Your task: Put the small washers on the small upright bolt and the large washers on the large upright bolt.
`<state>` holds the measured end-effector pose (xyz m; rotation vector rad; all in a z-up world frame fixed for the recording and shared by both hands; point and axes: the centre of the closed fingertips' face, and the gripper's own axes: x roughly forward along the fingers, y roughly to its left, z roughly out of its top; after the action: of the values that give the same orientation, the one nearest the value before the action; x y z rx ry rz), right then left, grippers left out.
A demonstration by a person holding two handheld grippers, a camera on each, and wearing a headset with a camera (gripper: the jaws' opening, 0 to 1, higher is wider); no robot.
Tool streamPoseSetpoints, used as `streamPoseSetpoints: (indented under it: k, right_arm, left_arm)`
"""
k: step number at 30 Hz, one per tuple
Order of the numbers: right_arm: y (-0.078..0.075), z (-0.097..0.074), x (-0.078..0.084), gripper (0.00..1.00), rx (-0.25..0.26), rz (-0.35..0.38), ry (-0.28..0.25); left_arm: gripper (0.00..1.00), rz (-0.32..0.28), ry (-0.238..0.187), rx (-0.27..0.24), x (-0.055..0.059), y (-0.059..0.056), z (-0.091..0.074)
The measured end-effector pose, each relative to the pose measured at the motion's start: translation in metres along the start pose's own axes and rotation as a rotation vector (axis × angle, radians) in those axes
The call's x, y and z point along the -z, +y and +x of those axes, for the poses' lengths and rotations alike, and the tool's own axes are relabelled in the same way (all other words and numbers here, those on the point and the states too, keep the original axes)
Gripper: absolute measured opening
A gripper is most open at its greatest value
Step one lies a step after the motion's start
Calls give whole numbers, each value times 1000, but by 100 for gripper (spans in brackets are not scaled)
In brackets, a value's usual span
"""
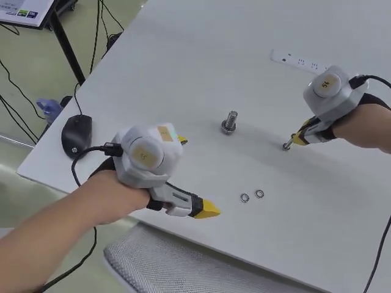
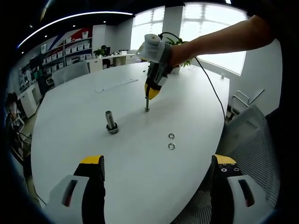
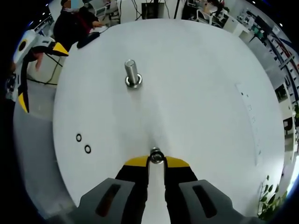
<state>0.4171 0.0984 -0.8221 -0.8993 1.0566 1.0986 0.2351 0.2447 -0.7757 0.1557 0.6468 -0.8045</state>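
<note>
While the left gripper [image 2: 158, 161] hangs over the near left edge of the white table [image 1: 183, 61], its yellow-tipped jaws stand wide apart and hold nothing. Two small washers [image 1: 244, 198] [image 1: 259, 194] lie flat on the table just beside each other, a little right of and beyond that gripper's tips and apart from them. Farther in, near the middle, the large upright bolt [image 1: 230, 121] stands with a ring-like collar at its base, well apart from both grippers. To its right stands the small upright bolt [image 1: 286, 145]. The right gripper [image 3: 156, 161] has its jaws drawn nearly together on either side of the bolt's top; whether they actually pinch anything cannot be told. A black mouse [image 1: 76, 134] sits at the left edge, and a power strip [image 1: 299, 61] lies at the far right.
</note>
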Motion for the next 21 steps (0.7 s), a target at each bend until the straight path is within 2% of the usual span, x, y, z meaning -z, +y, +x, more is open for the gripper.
streamPoseSetpoints:
  k: [17,21]
  right_arm:
    - [5,15,11,12,-10,-7,21]
    - [5,19,12,12,-14,-10,25]
  left_arm:
    - [92,-7,5,-5,3,4,2]
    - [91,-16,-11,-10,2,6,2]
